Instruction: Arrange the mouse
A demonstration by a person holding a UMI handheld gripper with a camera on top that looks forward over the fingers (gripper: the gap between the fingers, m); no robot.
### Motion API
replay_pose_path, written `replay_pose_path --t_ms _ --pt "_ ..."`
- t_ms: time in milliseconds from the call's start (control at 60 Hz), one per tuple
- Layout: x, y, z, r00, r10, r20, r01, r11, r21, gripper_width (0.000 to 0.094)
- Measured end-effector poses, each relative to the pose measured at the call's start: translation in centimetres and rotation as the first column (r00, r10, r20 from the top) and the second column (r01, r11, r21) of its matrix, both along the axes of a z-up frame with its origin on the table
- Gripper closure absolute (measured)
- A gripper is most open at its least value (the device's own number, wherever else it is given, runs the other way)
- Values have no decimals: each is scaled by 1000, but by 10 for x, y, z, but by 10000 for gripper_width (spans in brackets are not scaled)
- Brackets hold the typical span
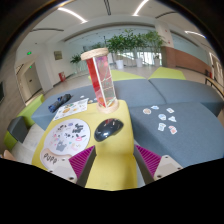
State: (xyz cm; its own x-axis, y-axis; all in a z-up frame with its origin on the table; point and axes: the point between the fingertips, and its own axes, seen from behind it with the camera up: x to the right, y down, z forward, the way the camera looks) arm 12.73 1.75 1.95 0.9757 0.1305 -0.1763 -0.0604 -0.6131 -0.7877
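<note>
A black computer mouse (pixel 109 128) lies on the yellow tabletop (pixel 118 160), just ahead of my fingers and a little left of the midline. My gripper (pixel 114 158) is open and empty, with the magenta pads (pixel 81 158) spread wide on either side of bare yellow surface. The mouse sits beyond the fingertips, not between them.
A round white printed mat (pixel 65 135) lies left of the mouse. A tall clear cylinder with red contents (pixel 100 77) stands behind it. A grey panel (pixel 180 125) to the right holds several small cards (pixel 163 116). A dark object (pixel 58 101) lies at the far left.
</note>
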Motion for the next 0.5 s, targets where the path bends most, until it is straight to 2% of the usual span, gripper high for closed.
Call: replay_pose_path --t_ms 233,417,500 --pt "-38 69 -20 1000 18 2 -18 999 -35 124" --pt "-65 122 -24 1000 -21 -18 20 999 -33 115" --pt "-58 133 -34 996 -75 49 77 996 -37 141"
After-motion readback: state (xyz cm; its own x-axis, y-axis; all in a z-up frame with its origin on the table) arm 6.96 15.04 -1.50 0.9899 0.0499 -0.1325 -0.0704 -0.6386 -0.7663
